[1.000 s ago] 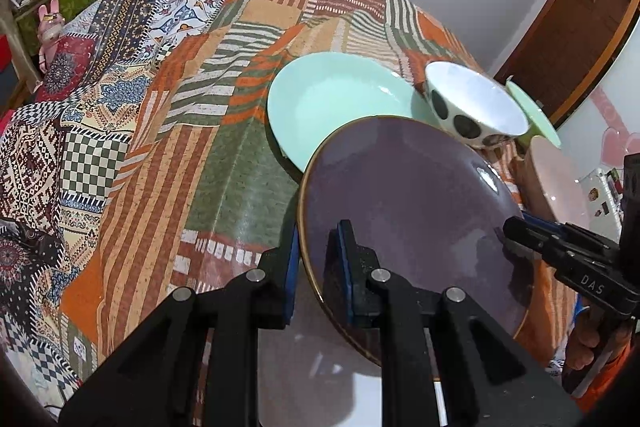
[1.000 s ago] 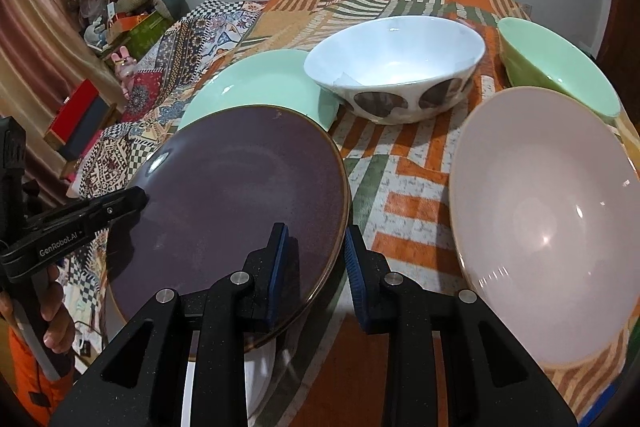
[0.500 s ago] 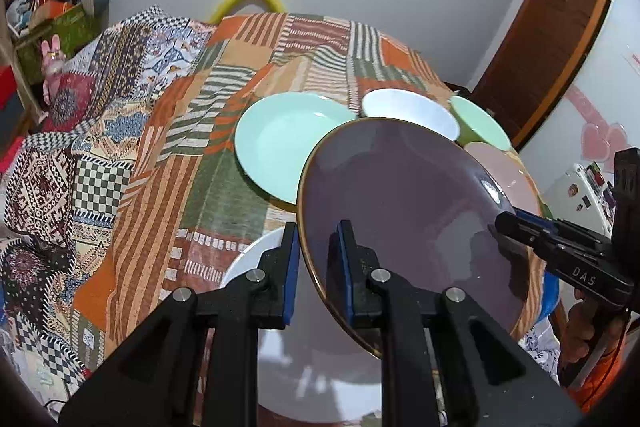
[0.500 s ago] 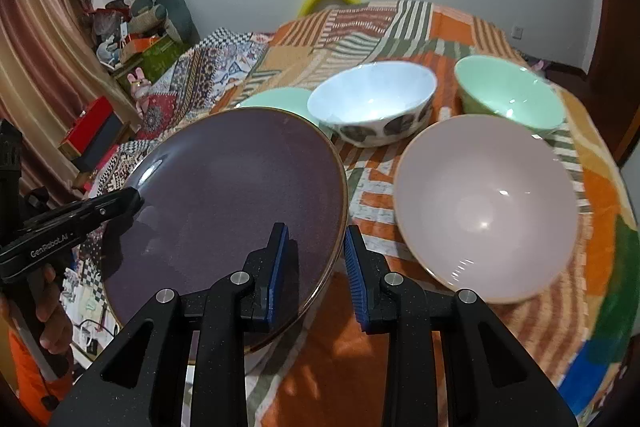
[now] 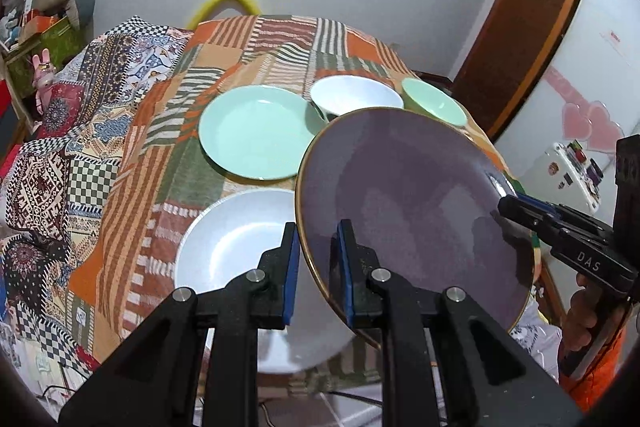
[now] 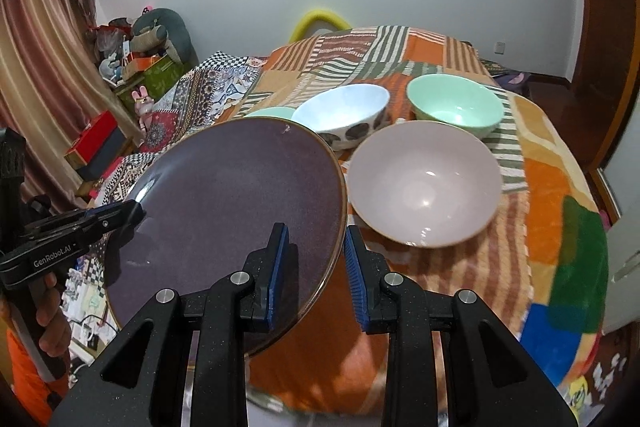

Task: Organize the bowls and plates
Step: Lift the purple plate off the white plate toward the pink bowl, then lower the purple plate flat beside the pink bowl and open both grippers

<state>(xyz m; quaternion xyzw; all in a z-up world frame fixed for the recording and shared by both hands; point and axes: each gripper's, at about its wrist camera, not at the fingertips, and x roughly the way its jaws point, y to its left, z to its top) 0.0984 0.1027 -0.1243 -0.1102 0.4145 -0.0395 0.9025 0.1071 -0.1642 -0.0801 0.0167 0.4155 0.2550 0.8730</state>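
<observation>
You've got the purple plate (image 5: 412, 211) pinched from both sides and held up in the air, tilted, well clear of the patchwork cloth (image 5: 132, 163). Your left gripper (image 5: 316, 267) is clamped on the rim nearest its camera, blue pads either side of the gold edge. Your right gripper (image 6: 314, 263) has the opposite rim between its pads; the left pad sits on the plate's face and the other sits just outside the edge, so it reads as clamped on the plate too, though the outer pad's contact is hard to see. In the left view you can spot the right gripper's tip biting the far edge, with a hand (image 5: 580, 323) on the handle below it.

Under the plate on the table there's a white plate (image 5: 236, 247), partly hidden by the purple one. Beyond it sits the mint plate (image 5: 252, 131), flat on the cloth. Behind that, the white bowl (image 6: 340, 111) with dark spots on its outside, and just beside it the mint bowl (image 6: 454, 107). The pink bowl (image 6: 424, 183) is the closest one to your right gripper, sitting just beside the purple plate's edge in that view.

All three bowls are upright and apart from each other, none stacked.
</observation>
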